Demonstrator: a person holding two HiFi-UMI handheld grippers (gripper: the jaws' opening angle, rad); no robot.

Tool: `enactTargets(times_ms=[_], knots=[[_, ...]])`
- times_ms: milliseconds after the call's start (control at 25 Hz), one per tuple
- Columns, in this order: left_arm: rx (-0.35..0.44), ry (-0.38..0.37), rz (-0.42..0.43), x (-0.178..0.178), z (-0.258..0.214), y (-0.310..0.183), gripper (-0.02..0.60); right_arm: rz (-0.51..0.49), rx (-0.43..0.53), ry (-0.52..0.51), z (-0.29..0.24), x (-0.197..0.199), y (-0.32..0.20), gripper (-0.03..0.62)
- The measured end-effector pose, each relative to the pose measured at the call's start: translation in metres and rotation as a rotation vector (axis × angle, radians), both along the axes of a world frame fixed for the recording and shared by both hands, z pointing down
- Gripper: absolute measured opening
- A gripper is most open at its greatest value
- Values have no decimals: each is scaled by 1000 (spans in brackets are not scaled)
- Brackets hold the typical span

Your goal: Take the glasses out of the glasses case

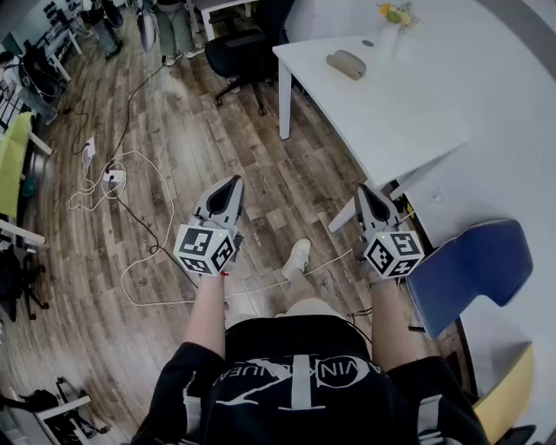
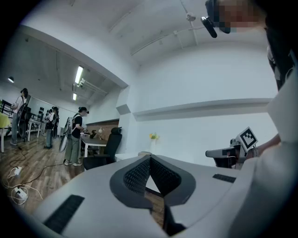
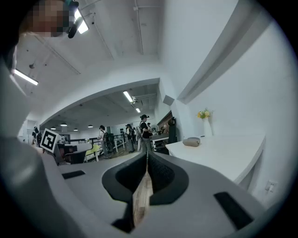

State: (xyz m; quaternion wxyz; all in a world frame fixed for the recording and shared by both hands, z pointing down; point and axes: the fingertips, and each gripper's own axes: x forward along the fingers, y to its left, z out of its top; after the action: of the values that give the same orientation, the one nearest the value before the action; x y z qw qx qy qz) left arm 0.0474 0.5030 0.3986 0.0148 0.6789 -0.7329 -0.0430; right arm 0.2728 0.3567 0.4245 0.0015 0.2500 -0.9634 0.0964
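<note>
A grey-brown glasses case [image 1: 346, 63] lies closed on the white table [image 1: 408, 104] at the upper right, far ahead of both grippers. In the right gripper view the case [image 3: 191, 142] sits on the table to the right of the jaws. My left gripper [image 1: 233, 181] and right gripper [image 1: 362, 189] are held level over the wooden floor, side by side, well short of the table. Both are shut with nothing between their jaws, as the left gripper [image 2: 150, 158] and right gripper [image 3: 147, 153] show in their own views. No glasses are visible.
A white vase of yellow flowers [image 1: 393, 17] stands at the table's far end. A black office chair [image 1: 243, 48] is left of the table, a blue chair [image 1: 473, 269] at my right. Cables and a power strip [image 1: 113, 181] lie on the floor at left. People stand in the background.
</note>
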Motion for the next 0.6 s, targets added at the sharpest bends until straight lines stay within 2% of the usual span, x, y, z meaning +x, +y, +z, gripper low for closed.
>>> enactTargets(times_ms=[280, 600], knots=[[-7, 41, -17, -45, 7, -53, 14, -10, -3, 47, 8, -40, -48, 31], [-35, 64, -12, -81, 11, -142, 12, -1, -22, 72, 6, -68, -129, 31]])
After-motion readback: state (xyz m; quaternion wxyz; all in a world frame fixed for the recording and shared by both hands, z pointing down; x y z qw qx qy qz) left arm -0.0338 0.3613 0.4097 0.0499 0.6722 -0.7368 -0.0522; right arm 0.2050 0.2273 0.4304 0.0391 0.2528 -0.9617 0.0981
